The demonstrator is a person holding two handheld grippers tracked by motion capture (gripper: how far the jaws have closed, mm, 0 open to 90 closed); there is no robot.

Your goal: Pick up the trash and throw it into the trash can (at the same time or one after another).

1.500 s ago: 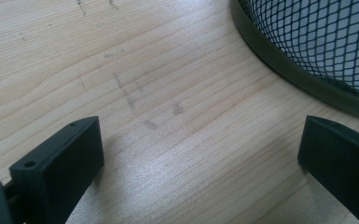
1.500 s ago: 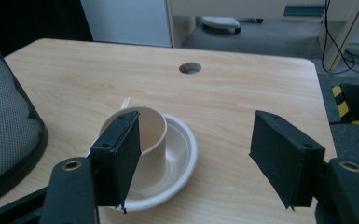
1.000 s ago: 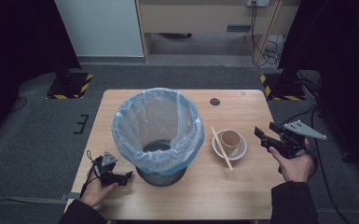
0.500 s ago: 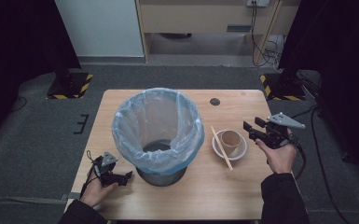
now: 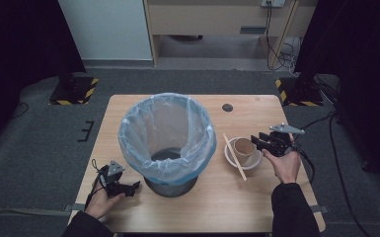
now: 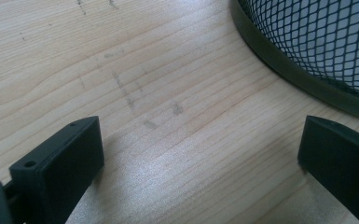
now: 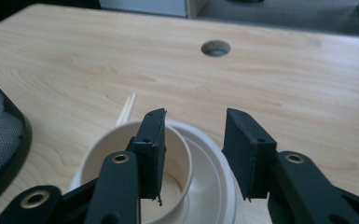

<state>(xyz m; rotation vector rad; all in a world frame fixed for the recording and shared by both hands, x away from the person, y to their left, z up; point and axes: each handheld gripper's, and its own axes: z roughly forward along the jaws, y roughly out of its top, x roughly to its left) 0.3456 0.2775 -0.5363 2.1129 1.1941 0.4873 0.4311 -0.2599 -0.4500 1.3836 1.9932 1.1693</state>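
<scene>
Standing at the middle of the high view, one wire bin [image 5: 167,143] lined with a pale blue bag sits on the single pale wood desk [image 5: 212,207]. Right of it lie one white bowl [image 5: 233,159], one paper cup [image 5: 245,148] inside it, and one pair of chopsticks [image 5: 234,156] across its left rim. One cable hole [image 5: 227,107] marks the desk's upper part. Grey carpet [image 5: 39,148] surrounds it. Right gripper [image 7: 193,154]: jaws apart, straddling the cup's rim. Left gripper [image 5: 120,185], lower left: jaws wide apart over bare wood.
</scene>
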